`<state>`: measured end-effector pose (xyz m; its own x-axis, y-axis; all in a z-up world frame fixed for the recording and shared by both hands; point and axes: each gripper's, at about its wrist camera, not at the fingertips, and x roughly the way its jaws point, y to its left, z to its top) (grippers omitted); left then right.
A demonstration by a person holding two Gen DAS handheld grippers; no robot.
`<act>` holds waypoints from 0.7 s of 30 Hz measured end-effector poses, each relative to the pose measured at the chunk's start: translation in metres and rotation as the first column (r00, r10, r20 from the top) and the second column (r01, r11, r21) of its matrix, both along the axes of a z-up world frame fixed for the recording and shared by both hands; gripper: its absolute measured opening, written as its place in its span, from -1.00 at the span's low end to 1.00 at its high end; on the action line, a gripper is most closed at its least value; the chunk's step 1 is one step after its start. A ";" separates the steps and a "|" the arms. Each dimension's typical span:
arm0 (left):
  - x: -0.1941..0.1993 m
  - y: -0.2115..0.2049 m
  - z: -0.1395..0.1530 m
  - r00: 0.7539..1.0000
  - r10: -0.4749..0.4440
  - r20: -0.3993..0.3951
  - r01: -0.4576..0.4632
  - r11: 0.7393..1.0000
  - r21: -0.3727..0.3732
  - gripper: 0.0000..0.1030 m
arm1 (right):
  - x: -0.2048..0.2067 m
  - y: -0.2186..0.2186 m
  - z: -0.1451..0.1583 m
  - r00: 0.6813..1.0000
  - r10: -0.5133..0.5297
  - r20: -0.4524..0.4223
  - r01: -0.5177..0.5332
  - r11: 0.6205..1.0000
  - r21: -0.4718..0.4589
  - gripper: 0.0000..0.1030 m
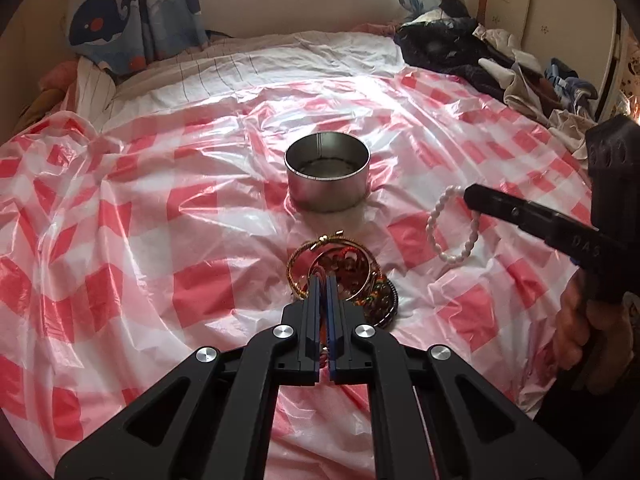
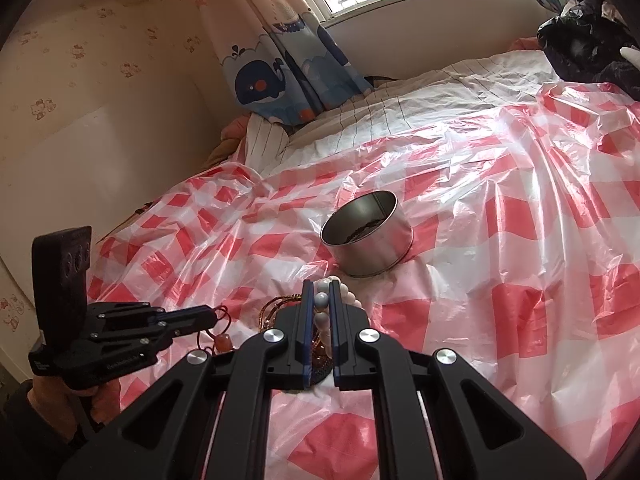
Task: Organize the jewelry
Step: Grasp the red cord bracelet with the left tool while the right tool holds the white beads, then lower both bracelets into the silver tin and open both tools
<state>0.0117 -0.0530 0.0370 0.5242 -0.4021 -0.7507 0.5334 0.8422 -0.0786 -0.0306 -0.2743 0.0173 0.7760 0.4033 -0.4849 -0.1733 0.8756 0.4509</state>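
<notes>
A round metal tin (image 1: 327, 172) stands open on the checked sheet, with something dark on its bottom (image 2: 362, 234). Just in front of it lies a pile of bracelets (image 1: 348, 268), gold bangles and dark beaded strands. My left gripper (image 1: 322, 278) is over the near edge of the pile, shut on a red cord bracelet (image 2: 224, 318) whose orange bead (image 2: 223, 339) dangles below the left gripper (image 2: 214, 314). My right gripper (image 2: 321, 284) is shut on a white bead bracelet (image 1: 452, 224), which hangs from the right gripper (image 1: 468, 194) above the sheet, right of the tin.
A red-and-white checked plastic sheet (image 1: 160, 200) covers the bed, wrinkled all over. A heap of dark clothes (image 1: 460, 48) lies at the far right corner. A whale-print curtain (image 1: 116, 20) hangs at the far left under the window. A hand (image 1: 580, 340) grips the right tool.
</notes>
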 end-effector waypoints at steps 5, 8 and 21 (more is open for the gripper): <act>0.008 -0.002 0.020 1.000 -0.016 0.018 0.018 0.998 -0.063 -0.96 | 0.004 -0.002 0.004 1.000 0.001 0.007 -0.001 1.000 0.020 -0.84; 0.023 -0.014 0.027 0.999 -0.025 0.030 0.027 0.995 -0.092 -0.96 | 0.011 -0.001 0.014 1.000 0.007 0.025 -0.007 1.000 0.021 -0.84; 0.148 -0.094 0.012 0.999 -0.013 -0.051 0.002 0.978 -0.209 -0.85 | 0.072 -0.004 0.046 0.996 0.020 0.086 -0.019 1.000 -0.016 -0.84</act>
<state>0.1601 -0.1472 0.0487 0.4834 -0.5565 -0.6757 0.5298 0.8005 -0.2803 0.0411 -0.2786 0.0632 0.8071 0.4119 -0.4230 -0.2282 0.8784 0.4200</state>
